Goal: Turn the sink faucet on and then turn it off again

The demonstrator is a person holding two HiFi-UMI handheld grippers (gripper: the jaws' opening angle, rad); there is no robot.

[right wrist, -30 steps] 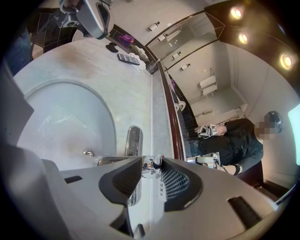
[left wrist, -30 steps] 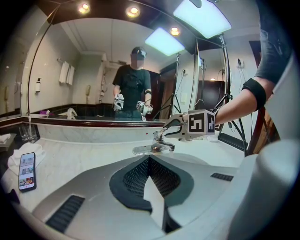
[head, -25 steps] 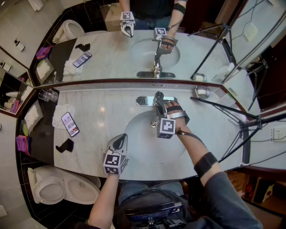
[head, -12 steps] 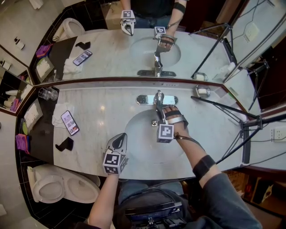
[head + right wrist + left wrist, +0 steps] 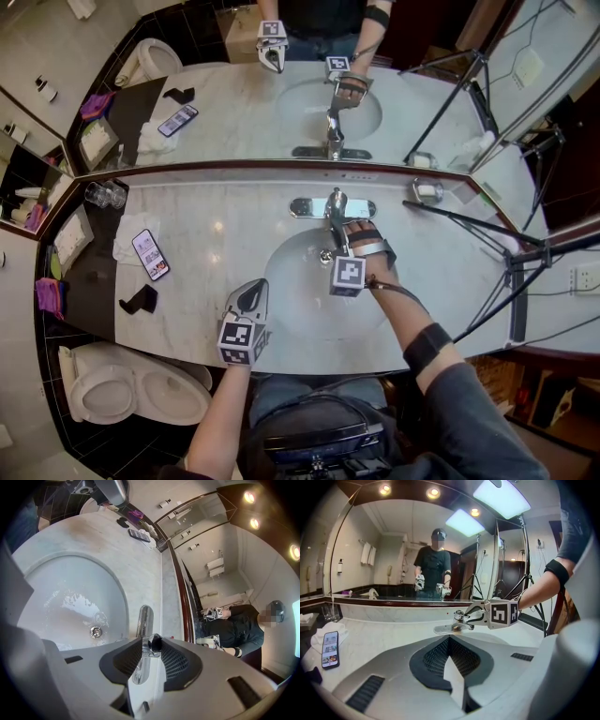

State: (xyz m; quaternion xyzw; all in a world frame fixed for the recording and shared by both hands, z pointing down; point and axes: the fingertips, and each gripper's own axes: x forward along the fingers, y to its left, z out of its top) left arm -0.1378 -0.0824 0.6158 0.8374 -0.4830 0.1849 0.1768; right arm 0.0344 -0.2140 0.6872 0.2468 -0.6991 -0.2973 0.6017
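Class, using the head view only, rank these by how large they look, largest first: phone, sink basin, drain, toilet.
1. sink basin and toilet: roughly alike. The toilet sits lower, farther from the camera, so there is no ranking between them.
2. phone
3. drain

No words or numbers can be read anywhere; the phone [image 5: 150,254] screen at the left is too small.
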